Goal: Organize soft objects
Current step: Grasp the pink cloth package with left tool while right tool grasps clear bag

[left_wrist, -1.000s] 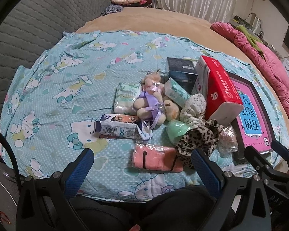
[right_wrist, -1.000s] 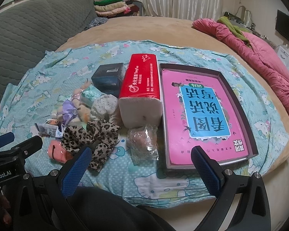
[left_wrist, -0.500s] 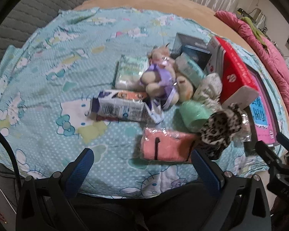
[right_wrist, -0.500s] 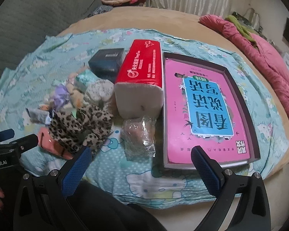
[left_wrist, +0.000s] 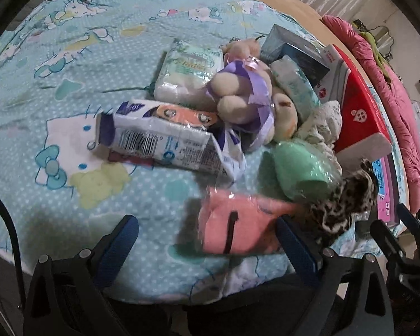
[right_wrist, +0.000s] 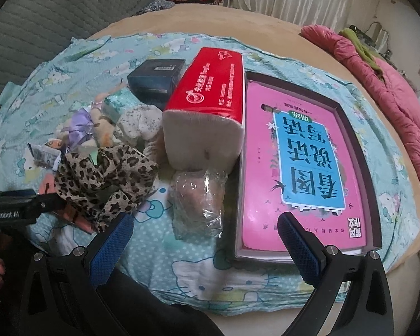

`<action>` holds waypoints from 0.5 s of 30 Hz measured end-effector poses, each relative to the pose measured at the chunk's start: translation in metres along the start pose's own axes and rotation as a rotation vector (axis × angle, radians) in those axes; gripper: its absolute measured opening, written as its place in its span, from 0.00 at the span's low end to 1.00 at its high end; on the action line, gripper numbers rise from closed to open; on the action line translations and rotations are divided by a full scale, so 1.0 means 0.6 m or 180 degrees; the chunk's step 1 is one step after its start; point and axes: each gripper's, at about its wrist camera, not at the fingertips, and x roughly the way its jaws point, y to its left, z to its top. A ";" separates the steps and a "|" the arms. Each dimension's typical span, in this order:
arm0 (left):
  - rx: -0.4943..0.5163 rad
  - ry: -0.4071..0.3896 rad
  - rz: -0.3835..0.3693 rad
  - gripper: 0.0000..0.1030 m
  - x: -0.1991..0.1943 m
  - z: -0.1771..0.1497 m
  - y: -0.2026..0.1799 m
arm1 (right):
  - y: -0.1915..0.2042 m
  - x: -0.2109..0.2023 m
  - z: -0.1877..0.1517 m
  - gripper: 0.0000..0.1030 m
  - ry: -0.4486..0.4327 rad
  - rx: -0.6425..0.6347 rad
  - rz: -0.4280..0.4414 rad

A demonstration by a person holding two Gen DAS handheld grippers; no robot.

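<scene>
A heap of soft things lies on the blue cartoon-print sheet (left_wrist: pixel 70 89). In the left wrist view, my open, empty left gripper (left_wrist: pixel 207 232) hovers just before a pink wrapped pack (left_wrist: pixel 238 229). Behind it lie a white-and-blue tissue pack (left_wrist: pixel 165 142), a plush toy in purple ribbon (left_wrist: pixel 243 98), a green pack (left_wrist: pixel 299 168) and a leopard-print scrunchie (left_wrist: pixel 347 204). In the right wrist view, my open, empty right gripper (right_wrist: pixel 204 232) hovers before a clear-wrapped bundle (right_wrist: pixel 198 198), with the scrunchie (right_wrist: pixel 103 179) to its left.
A red tissue pack (right_wrist: pixel 207 112) stands beside a dark tray (right_wrist: pixel 375 232) holding a pink book (right_wrist: pixel 302 162). A dark box (right_wrist: pixel 156 78) sits behind the heap. A pink quilt (right_wrist: pixel 392 89) lies at the right. The bed's front edge is just below both grippers.
Both grippers have moved forward and down toward the heap. The left one has closed in on the pink pack, the right one on the clear-wrapped bundle. Both stayed open.
</scene>
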 end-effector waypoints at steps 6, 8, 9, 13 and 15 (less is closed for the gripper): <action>0.0163 -0.0083 0.0023 0.90 0.006 0.002 -0.012 | 0.020 0.028 0.009 0.94 0.0039 -0.0311 -0.0292; 0.0207 -0.0094 0.0027 0.84 0.007 0.003 -0.021 | 0.027 0.039 0.011 0.89 0.0048 -0.0436 -0.0390; 0.0224 -0.0104 0.0023 0.82 0.005 0.002 -0.024 | 0.034 0.047 0.012 0.87 0.0060 -0.0530 -0.0442; 0.0242 -0.0153 -0.0111 0.62 -0.002 -0.002 -0.026 | 0.052 0.075 0.013 0.68 0.0146 -0.0779 -0.0524; 0.0251 -0.0150 -0.0215 0.53 -0.001 0.001 -0.028 | 0.057 0.085 0.013 0.68 0.0146 -0.0872 -0.0619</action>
